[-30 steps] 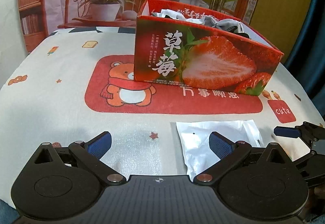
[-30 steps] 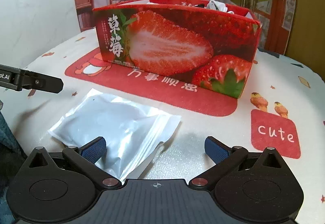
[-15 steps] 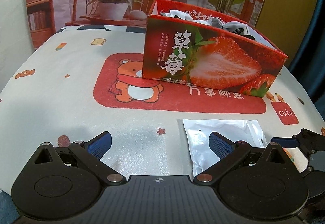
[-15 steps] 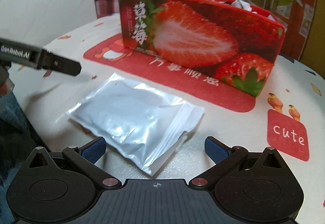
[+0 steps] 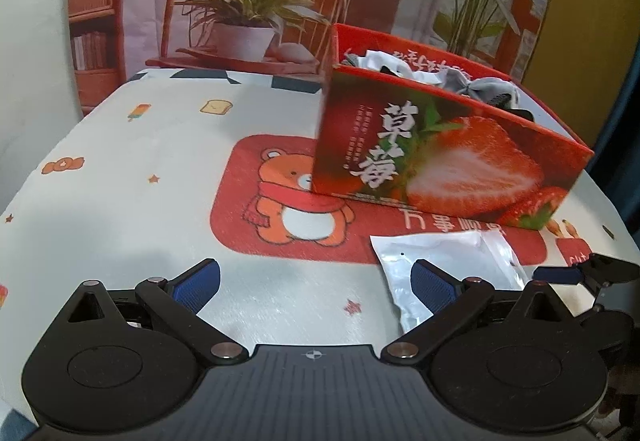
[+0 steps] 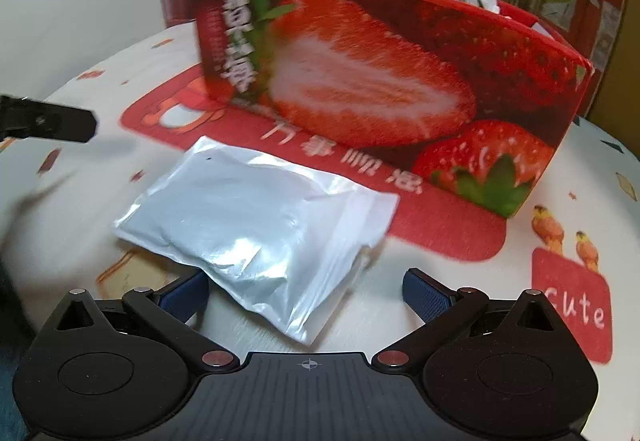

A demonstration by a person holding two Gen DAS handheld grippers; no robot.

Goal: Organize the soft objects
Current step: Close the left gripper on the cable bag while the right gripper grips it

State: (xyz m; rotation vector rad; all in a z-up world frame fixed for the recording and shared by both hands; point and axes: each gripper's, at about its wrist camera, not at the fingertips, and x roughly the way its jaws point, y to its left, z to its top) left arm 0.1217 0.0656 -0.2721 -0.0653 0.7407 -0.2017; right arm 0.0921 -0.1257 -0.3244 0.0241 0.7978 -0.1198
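Note:
A soft white plastic pouch lies flat on the tablecloth in front of the red strawberry box. My right gripper is open, its near end of the pouch between the fingers. My left gripper is open and empty, with the pouch just beyond its right finger. The box holds several white and grey soft items. The right gripper's fingertip shows at the right of the left wrist view; the left gripper's finger shows at the left of the right wrist view.
A round table with a cartoon tablecloth with a red bear panel carries everything. A backdrop with a printed chair and potted plant stands behind the table. A red "cute" patch lies at the right.
Both grippers have moved forward towards the box. The pouch now reaches between the right gripper's fingers. Both stay open.

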